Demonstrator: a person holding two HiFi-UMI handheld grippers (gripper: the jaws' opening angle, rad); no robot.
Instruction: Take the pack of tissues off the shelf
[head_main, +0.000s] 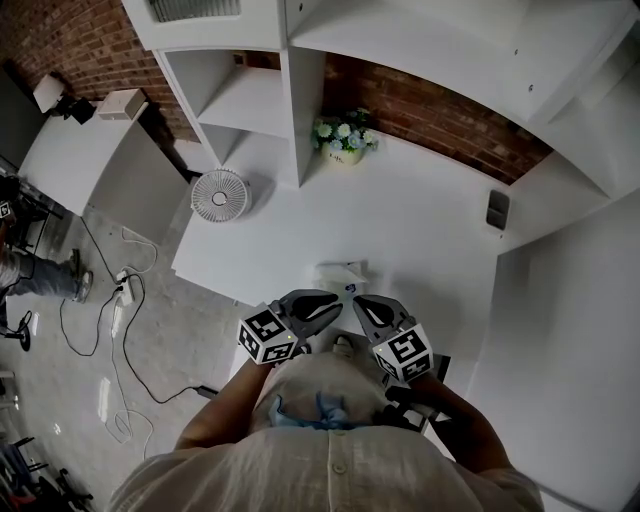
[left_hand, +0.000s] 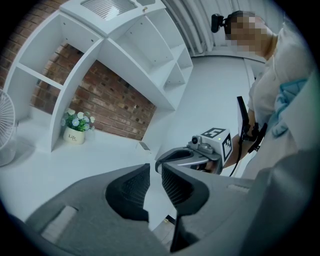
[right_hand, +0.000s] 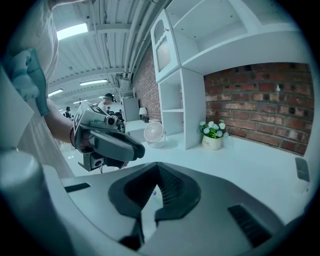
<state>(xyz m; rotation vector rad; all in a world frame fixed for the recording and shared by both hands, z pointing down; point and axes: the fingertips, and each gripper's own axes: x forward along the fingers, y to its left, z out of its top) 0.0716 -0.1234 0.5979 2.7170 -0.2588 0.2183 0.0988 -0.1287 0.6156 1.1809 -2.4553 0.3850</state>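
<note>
A pale pack of tissues (head_main: 341, 272) lies flat on the white table (head_main: 430, 230), close to its front edge. Both grippers hover just on the near side of it, tips pointing toward each other. My left gripper (head_main: 336, 302) (left_hand: 155, 168) stands open by a narrow gap, with nothing between its jaws. My right gripper (head_main: 358, 303) (right_hand: 157, 168) is shut and empty. Each gripper shows in the other's view: the right gripper (left_hand: 167, 161) and the left gripper (right_hand: 136, 149). The pack is not clearly visible in either gripper view.
A white shelf unit (head_main: 300, 90) stands at the back against a brick wall (head_main: 440, 120). A flower pot (head_main: 345, 140) sits at its foot and a small fan (head_main: 220, 195) at the table's left corner. A dark small object (head_main: 497, 208) lies at the right. Cables (head_main: 120, 300) trail on the floor.
</note>
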